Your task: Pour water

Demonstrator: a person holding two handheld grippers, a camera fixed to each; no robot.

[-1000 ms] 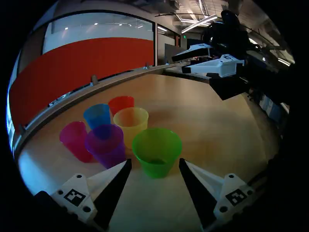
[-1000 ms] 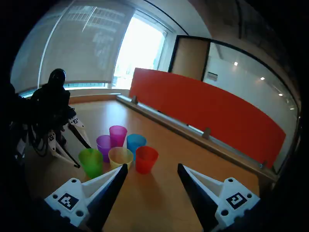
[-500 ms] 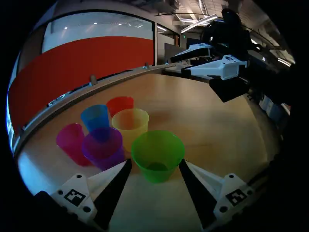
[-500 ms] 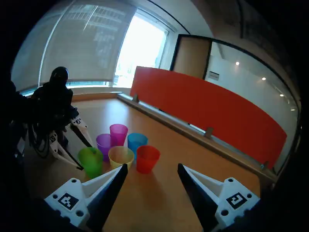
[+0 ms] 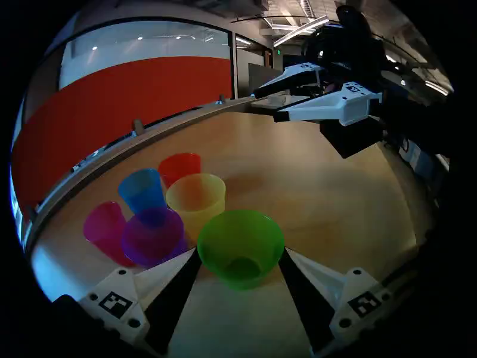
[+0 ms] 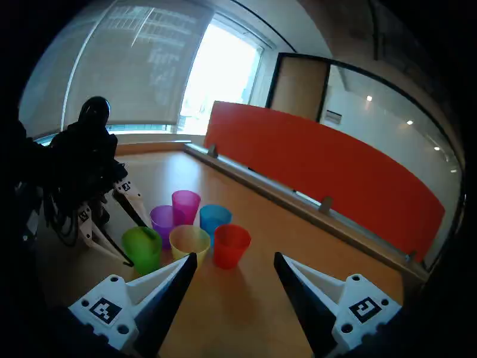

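Six coloured plastic cups stand clustered on the wooden table (image 5: 334, 197). The green cup (image 5: 240, 247) is nearest, between the tips of my open left gripper (image 5: 240, 250), one finger on each side of it. Behind it stand the yellow cup (image 5: 197, 200), purple cup (image 5: 154, 235), pink cup (image 5: 104, 230), blue cup (image 5: 142, 190) and red cup (image 5: 180, 167). My right gripper (image 6: 233, 256) is open and holds nothing, hovering short of the red cup (image 6: 231, 244) and yellow cup (image 6: 189, 241). In the right gripper view the left gripper (image 6: 138, 246) flanks the green cup (image 6: 142, 247).
A red partition (image 6: 334, 167) with a metal rail runs along the table's far edge. A person in dark clothing (image 6: 83, 161) holds the left gripper. The right gripper (image 5: 265, 106) hangs above the table beyond the cups. Bare tabletop lies to the right of the cups.
My left gripper has moved forward, so the green cup now sits between its fingertips. The right gripper has stayed open and has barely shifted.
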